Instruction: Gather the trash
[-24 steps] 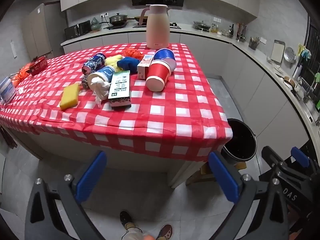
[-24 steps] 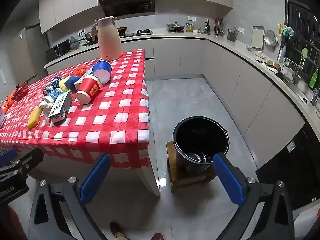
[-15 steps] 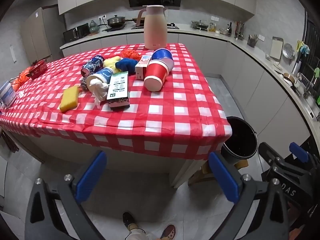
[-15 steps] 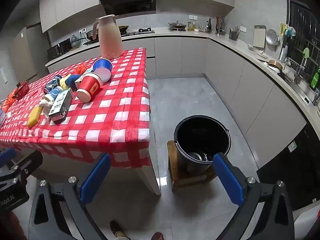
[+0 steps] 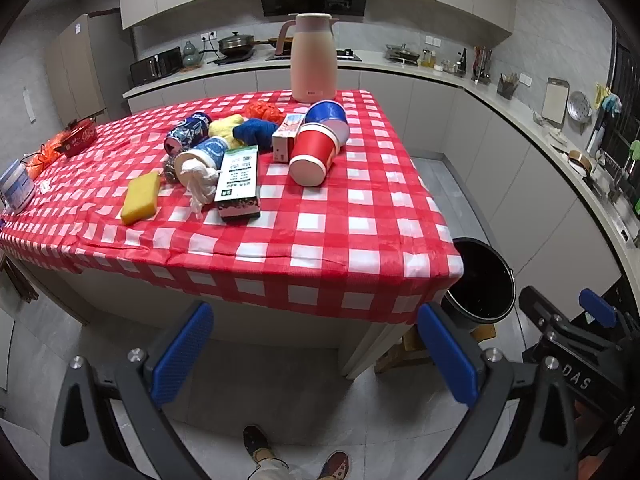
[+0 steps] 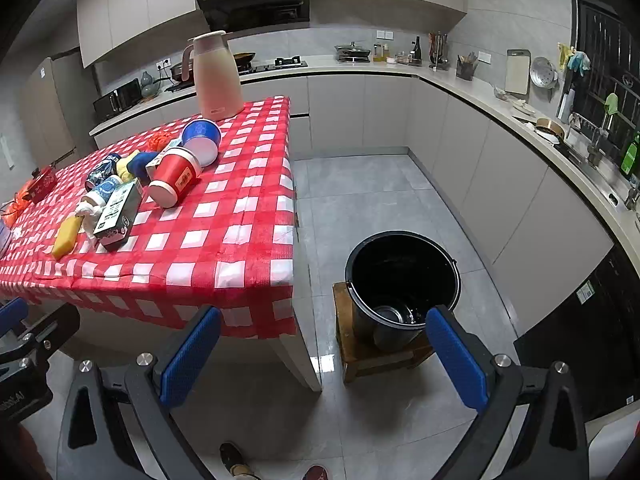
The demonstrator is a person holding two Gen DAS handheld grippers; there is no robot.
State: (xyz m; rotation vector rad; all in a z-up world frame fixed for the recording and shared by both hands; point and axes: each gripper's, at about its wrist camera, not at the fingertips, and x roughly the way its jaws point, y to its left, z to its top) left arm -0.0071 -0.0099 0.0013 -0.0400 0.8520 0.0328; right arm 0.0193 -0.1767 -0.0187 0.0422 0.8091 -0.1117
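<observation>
- left gripper [image 5: 314, 350] spread wide, holding nothing, short of the table [image 5: 320, 248]
- right gripper [image 6: 320, 354] also spread, empty
- trash pile [image 5: 240, 152] on the checkered cloth; black bucket [image 6: 402, 280] beside the table

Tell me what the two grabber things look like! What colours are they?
Both look the same. The left gripper and the right gripper each have a black frame with triangle cut-outs and shiny silver bolts. Their two fingers wear long blue textured pads. White letters are printed on the black bodies, only partly readable. No cables or sleeves show.
</observation>
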